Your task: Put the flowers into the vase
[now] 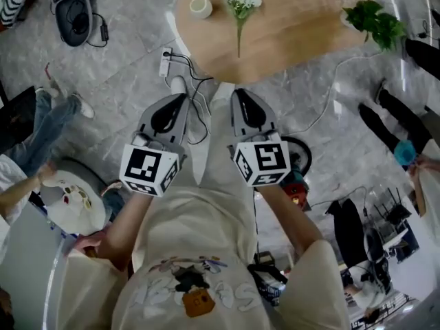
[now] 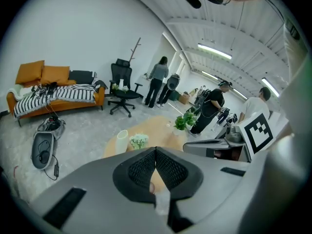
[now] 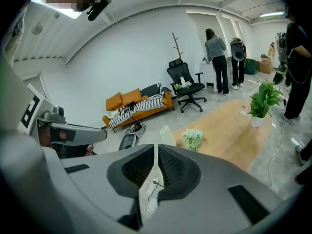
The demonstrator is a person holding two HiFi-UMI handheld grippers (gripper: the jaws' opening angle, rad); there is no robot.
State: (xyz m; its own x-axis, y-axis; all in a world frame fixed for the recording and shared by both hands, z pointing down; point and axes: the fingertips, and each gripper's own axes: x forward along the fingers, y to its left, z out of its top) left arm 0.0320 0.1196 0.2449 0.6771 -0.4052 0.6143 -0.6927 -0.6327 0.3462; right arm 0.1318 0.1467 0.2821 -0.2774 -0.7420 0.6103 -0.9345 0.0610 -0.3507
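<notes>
While the left gripper [image 1: 179,98] and the right gripper [image 1: 242,93] hang side by side over the grey floor, short of the oval wooden surface [image 1: 295,36], both have their jaws pressed together with nothing between them. Up on that surface the flowers [image 1: 240,2] lie flat, white heads at the far side, green stem pointing back toward the person. Just left of them, not touching, stands the pale vase [image 1: 201,7]. A potted plant [image 1: 375,20] sits at the right end.
</notes>
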